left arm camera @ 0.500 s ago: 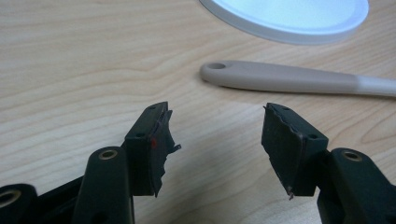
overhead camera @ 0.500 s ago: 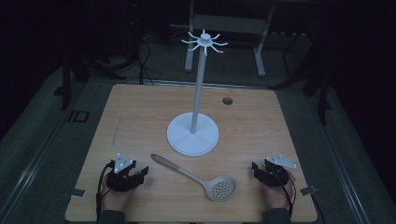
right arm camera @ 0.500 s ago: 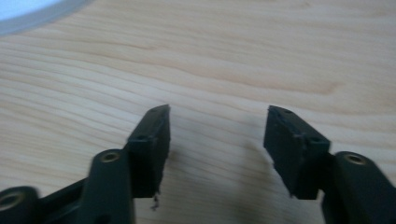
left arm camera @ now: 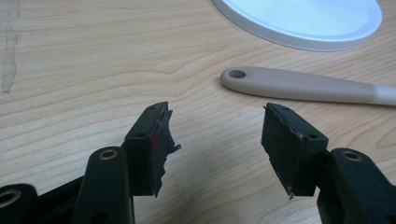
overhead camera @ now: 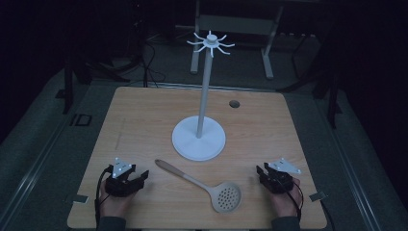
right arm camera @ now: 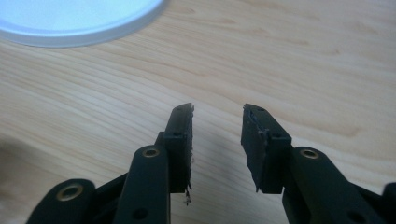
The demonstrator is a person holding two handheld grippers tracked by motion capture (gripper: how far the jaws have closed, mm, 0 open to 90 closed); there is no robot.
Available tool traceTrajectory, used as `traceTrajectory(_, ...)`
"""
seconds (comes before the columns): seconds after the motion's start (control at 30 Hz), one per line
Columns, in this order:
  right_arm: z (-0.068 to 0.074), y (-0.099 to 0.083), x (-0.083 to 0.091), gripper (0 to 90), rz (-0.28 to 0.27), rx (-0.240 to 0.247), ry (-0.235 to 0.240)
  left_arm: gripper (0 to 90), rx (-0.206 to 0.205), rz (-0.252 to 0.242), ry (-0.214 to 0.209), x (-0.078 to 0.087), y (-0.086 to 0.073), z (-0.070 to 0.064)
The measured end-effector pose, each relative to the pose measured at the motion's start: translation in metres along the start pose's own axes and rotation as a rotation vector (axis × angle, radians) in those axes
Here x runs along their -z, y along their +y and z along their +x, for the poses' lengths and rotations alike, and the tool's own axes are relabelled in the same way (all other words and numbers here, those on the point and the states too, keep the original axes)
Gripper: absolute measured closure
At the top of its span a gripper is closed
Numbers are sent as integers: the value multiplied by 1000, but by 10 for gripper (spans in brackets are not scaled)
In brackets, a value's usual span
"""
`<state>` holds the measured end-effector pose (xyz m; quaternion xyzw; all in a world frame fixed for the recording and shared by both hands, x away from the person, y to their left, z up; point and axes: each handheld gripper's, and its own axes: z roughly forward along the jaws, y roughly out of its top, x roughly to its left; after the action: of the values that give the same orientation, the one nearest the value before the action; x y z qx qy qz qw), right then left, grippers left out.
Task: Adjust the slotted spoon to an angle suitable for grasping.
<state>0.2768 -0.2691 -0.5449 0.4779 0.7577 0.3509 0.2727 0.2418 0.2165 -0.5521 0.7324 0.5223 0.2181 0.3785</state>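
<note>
Beige spoon handle (left arm camera: pixel 299 86) near left jaws

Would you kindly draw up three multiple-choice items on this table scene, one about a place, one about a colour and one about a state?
1. Where does the slotted spoon lie?
A. On the table between the two grippers, in front of the stand's base
B. Hung on the stand's top
C. Behind the stand

2. What colour is the stand?
A. Black
B. White
C. Red

3. How are the jaws of the left gripper?
A. Shut on the spoon's handle
B. Shut on nothing
C. Open, with nothing between them

Answers: 1 A, the high view shows it flat on the wood; 2 B, pole and base are white; 3 C, bare wood shows between the jaws in the left gripper view.
</note>
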Motion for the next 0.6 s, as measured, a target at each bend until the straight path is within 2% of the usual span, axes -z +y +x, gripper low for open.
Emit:
traceTrajectory(0.17,11,9,5,603,20,51,12,421,-18,19,31,0,-1,-2)
traceTrajectory(0.3,19,20,11,613,27,87,48,419,-22,22,33,1,-2,-2)
traceTrajectory(0.37,22,27,15,651,34,97,82,418,-20,20,33,1,-2,-2)
traceTrajectory(0.6,36,46,22,662,35,136,167,418,-26,30,38,0,-2,-3)
